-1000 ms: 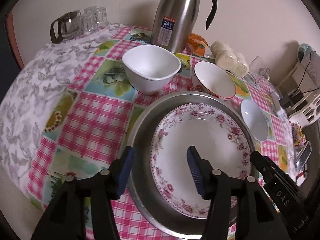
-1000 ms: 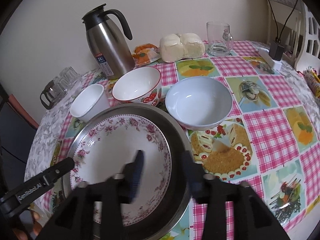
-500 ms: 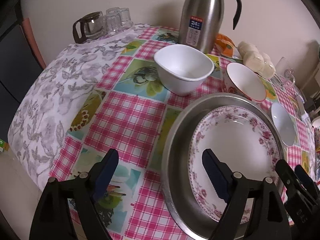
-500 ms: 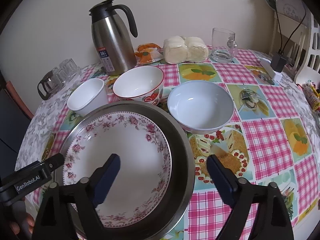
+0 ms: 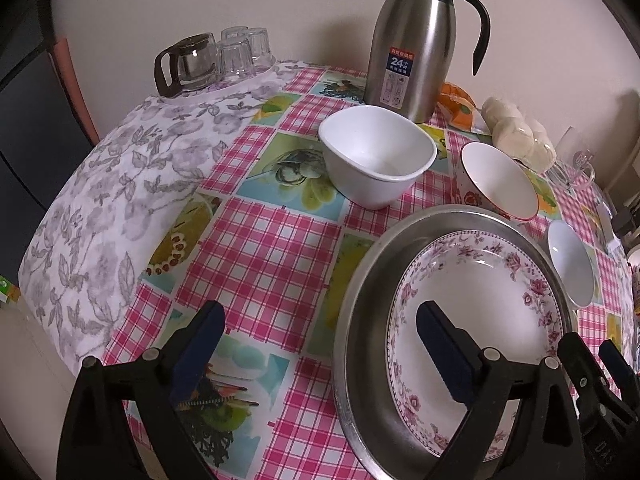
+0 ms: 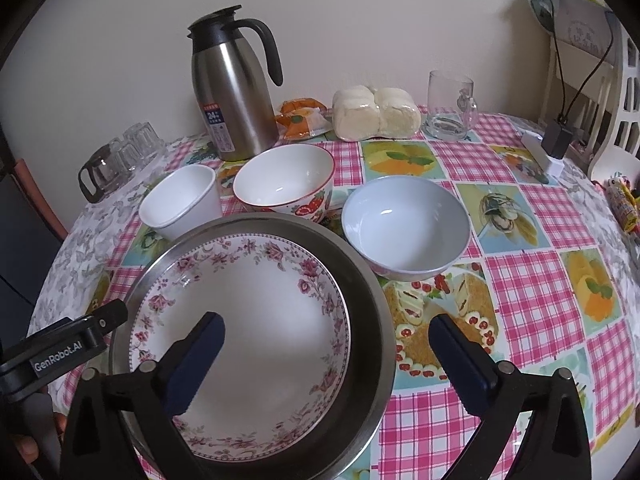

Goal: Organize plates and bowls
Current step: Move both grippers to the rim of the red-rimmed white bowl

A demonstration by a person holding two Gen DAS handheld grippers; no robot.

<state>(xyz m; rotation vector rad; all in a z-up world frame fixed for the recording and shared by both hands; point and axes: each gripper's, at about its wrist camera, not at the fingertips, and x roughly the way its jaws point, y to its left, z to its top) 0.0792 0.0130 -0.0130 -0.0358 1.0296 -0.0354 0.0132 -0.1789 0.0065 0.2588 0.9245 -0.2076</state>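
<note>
A floral-rimmed plate [image 5: 472, 320] [image 6: 248, 320] lies inside a wide steel pan [image 5: 352, 300] [image 6: 372, 300] on the checked tablecloth. My left gripper [image 5: 320, 316] straddles the pan's left rim, its jaws opening and touching nothing. My right gripper [image 6: 326, 324] straddles the right rim, its jaws also opening, clear of the pan. Behind the pan stand a white square bowl [image 5: 376, 156] [image 6: 180, 200], a strawberry-patterned bowl [image 5: 496, 180] [image 6: 284, 180] and a pale blue bowl [image 5: 568, 272] [image 6: 404, 228], all upright and empty.
A steel thermos jug [image 5: 416, 40], a glass pot with upturned glasses [image 5: 216, 60], wrapped buns [image 6: 376, 112] and a glass mug [image 6: 450, 104] line the back by the wall. A white chair [image 6: 616, 120] stands at the right. The table's left edge drops off under grey floral cloth [image 5: 100, 200].
Both grippers' jaws, narrower across the pan's rims a second ago, have spread wide apart. The left wrist view has swung leftward, so the pan sits further right in it.
</note>
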